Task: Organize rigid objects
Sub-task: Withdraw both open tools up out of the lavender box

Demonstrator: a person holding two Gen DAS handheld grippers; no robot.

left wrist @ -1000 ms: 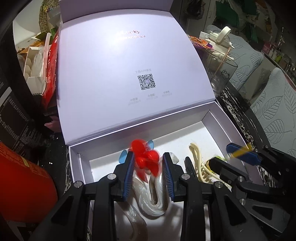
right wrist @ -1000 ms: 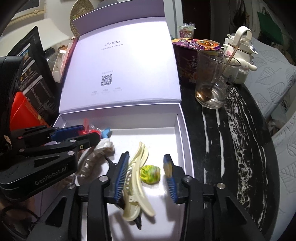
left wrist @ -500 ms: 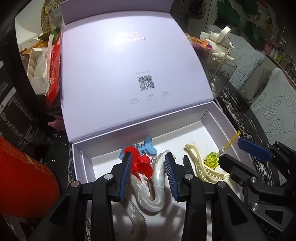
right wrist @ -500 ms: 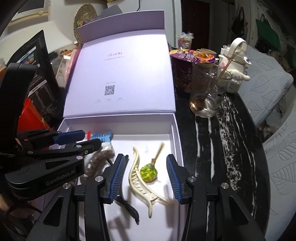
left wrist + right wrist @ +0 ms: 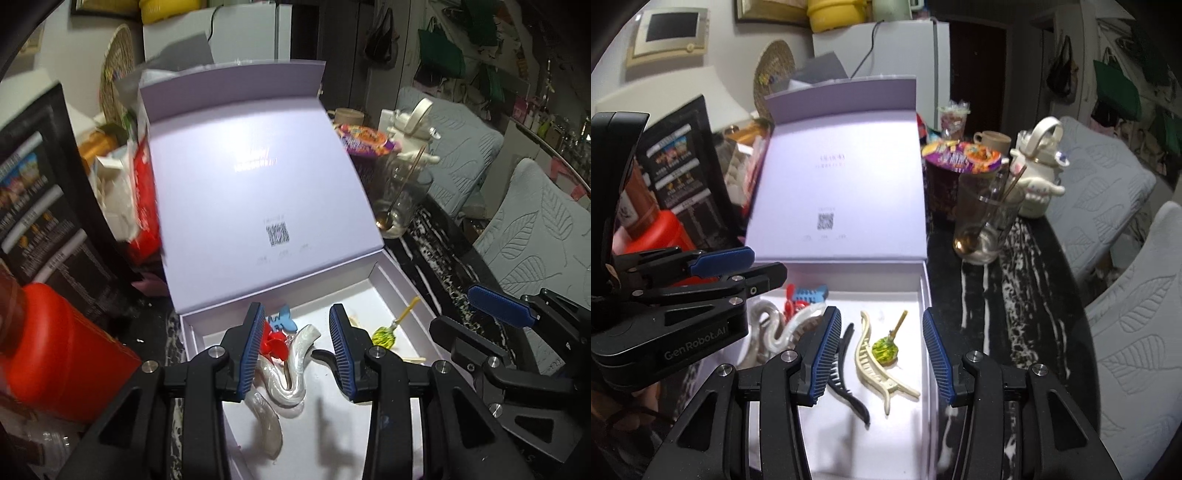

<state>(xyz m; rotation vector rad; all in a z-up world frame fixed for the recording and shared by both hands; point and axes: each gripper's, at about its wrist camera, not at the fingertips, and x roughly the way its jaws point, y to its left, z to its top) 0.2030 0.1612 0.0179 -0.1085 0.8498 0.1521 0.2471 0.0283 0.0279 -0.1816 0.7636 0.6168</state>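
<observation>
An open lavender box (image 5: 924, 291) holds several hair clips. My left gripper (image 5: 296, 311) hangs open above its left part with nothing between the pads. Under it lie a red clip (image 5: 274, 342), a blue fish-bone clip (image 5: 283, 322) and a pearly wavy clip (image 5: 293, 374). My right gripper (image 5: 880, 314) is open and empty above the right part. Below it lie a cream claw clip (image 5: 875, 363), a black clip (image 5: 846, 380) and a green lollipop-shaped pin (image 5: 884, 350). In the right wrist view the left gripper (image 5: 764, 264) shows at the left.
The raised box lid (image 5: 258, 192) leans back behind the tray. On the black marbled table (image 5: 1015, 314) stand a glass with a spoon (image 5: 982, 225), a noodle cup (image 5: 956, 158) and a white character bottle (image 5: 1038, 173). A red container (image 5: 55, 350) stands left; grey chairs (image 5: 1126, 332) right.
Both grippers have risen and drawn back from the box. The red clip left the left jaws and lies in the box. The green pin dropped from the right jaws beside the cream clip.
</observation>
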